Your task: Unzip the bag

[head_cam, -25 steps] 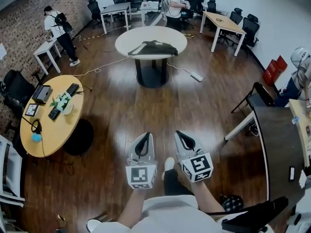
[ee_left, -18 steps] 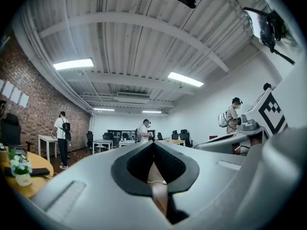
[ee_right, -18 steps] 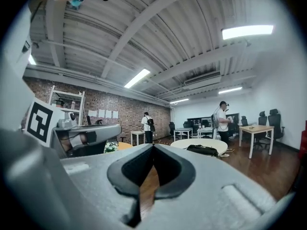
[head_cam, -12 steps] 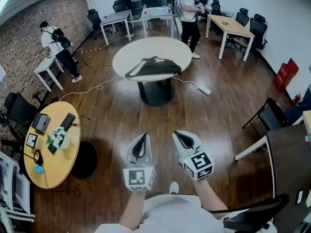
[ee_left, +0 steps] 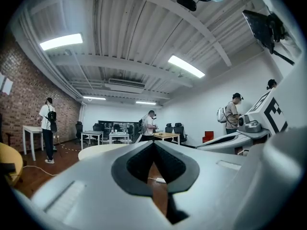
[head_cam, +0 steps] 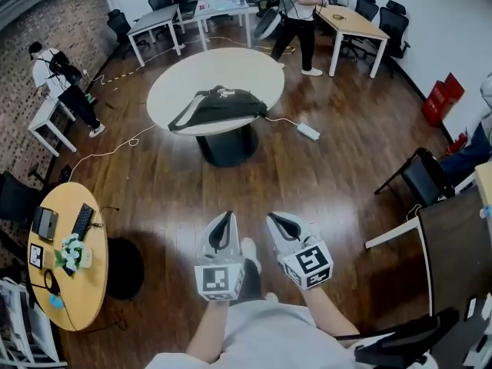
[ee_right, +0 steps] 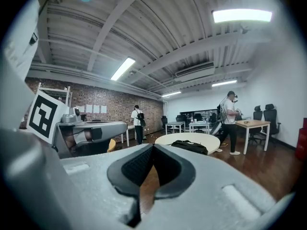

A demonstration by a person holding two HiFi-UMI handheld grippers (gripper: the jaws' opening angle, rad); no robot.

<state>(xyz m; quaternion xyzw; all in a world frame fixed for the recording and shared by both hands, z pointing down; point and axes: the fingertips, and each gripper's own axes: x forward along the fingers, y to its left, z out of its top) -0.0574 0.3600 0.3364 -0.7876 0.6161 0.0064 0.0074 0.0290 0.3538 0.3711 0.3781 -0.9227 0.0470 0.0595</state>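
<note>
A wooden floor [head_cam: 338, 167] separates the person from the round white table [head_cam: 254, 71], which stands well ahead of both tools. On it lies the dark bag [head_cam: 219, 106], still zipped as far as can be told. Its long axis runs across the view from left to right, roughly square to the line of approach, with a strap end trailing off its left. The bag lies almost straight ahead of the left gripper [head_cam: 225, 220] and slightly left of the right gripper [head_cam: 277, 221], so the left looks marginally nearer. From the right gripper view the bag [ee_right: 190, 146] shows just right of the jaw line.

The 2 grippers are held low and side by side in front of the body, pointing forward and close together. Each is clenched on nothing, its pads meeting with only floor visible beyond them.
</note>
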